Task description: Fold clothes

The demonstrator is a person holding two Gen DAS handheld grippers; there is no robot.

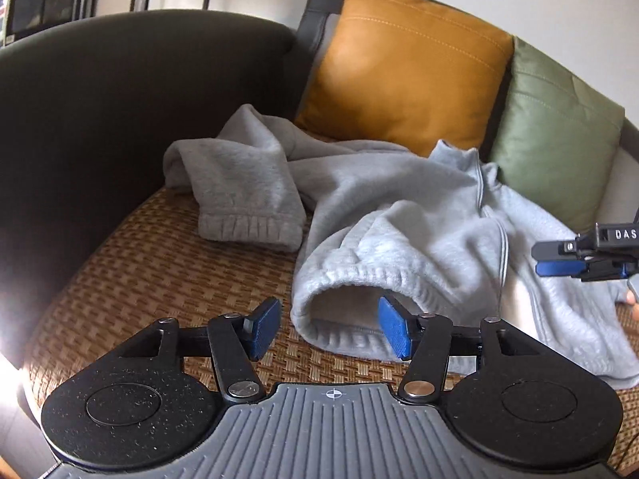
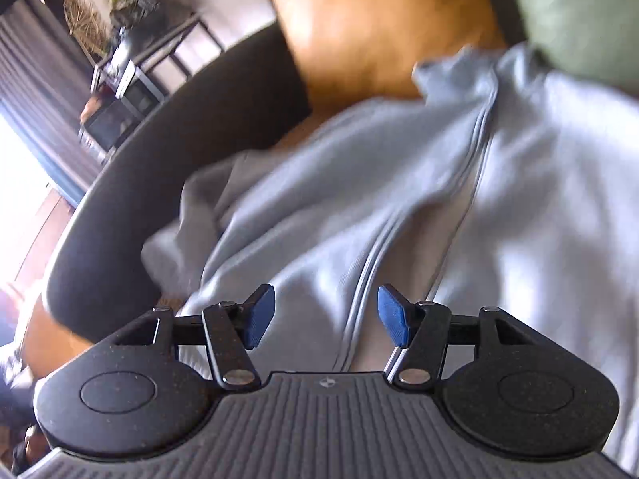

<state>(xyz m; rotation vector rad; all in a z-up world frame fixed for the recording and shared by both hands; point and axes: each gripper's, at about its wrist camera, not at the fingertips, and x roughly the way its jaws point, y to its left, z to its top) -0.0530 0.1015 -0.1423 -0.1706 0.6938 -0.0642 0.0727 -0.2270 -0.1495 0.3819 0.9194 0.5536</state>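
While parted and empty, left gripper (image 1: 327, 329) and right gripper (image 2: 325, 315) poised over a grey fleece zip jacket (image 1: 419, 215) on a sofa.

Nearest the left gripper, woven rattan seat mat (image 1: 151, 263) under its left blue pad (image 1: 263, 329), ribbed jacket hem (image 1: 359, 275) right at its right pad, nothing pinched between. Just beyond and to the left, a loose sleeve with ribbed cuff (image 1: 249, 229). Off to the right, right gripper (image 1: 559, 257) side-on above the jacket's far panel. Under the right gripper, blurred, the zipper line (image 2: 371, 263) running up between its released pads. Farther back, mustard cushion (image 1: 403, 64), green cushion (image 1: 555, 135), dark sofa arm (image 1: 131, 111) to the left.
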